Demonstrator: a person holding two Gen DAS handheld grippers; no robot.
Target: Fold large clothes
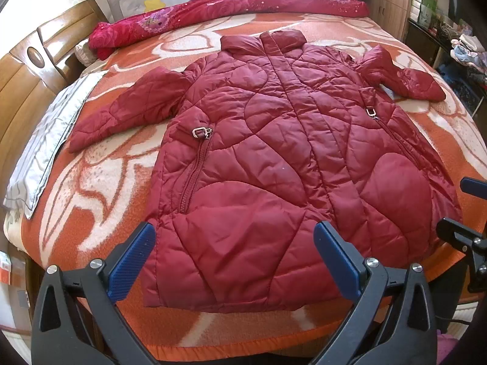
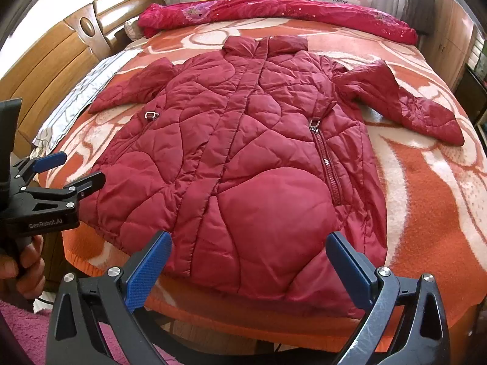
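A dark red quilted jacket (image 1: 274,152) (image 2: 243,152) lies flat and front up on the bed, collar at the far side, both sleeves spread outward, hem at the near edge. My left gripper (image 1: 234,231) hovers open above the hem's left part, blue pads wide apart with nothing between them. Over the hem's right part my right gripper (image 2: 249,238) is just as wide open and empty. Each gripper shows in the other's view: the right gripper (image 1: 453,203) at the edge, the left gripper (image 2: 80,166) with a hand (image 2: 21,264) on its handle.
An orange and white blanket (image 1: 100,164) (image 2: 426,182) covers the bed. A rolled red floral quilt (image 1: 228,9) (image 2: 274,9) lies along the far side. A wooden headboard (image 1: 30,76) and a grey cloth (image 1: 45,140) are on the left, cluttered shelves (image 1: 456,39) on the right.
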